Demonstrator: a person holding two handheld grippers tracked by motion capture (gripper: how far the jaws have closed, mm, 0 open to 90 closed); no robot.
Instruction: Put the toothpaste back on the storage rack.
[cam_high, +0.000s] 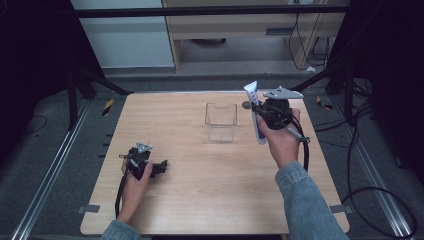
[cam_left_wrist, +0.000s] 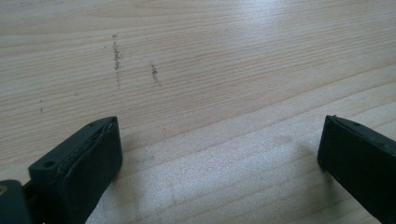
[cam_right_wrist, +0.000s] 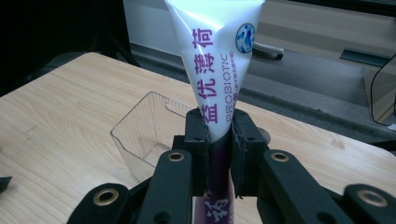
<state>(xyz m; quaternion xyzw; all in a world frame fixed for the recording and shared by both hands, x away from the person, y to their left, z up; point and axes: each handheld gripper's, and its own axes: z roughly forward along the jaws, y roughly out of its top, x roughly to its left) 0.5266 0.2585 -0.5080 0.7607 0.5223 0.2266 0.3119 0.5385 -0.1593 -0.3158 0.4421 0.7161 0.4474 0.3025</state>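
the right tongs (cam_right_wrist: 218, 135) pinch a soft white-and-purple tube (cam_right_wrist: 215, 60) mid-body, raised just beside the clear container (cam_high: 220, 121) at its 3 o'clock. the glossy, tapering tube could slip or tilt and clip the thin rigid rim. the left tongs (cam_left_wrist: 219, 154) are spread, empty, low over the grained wooden bench (cam_high: 200, 175) at 8 o'clock.
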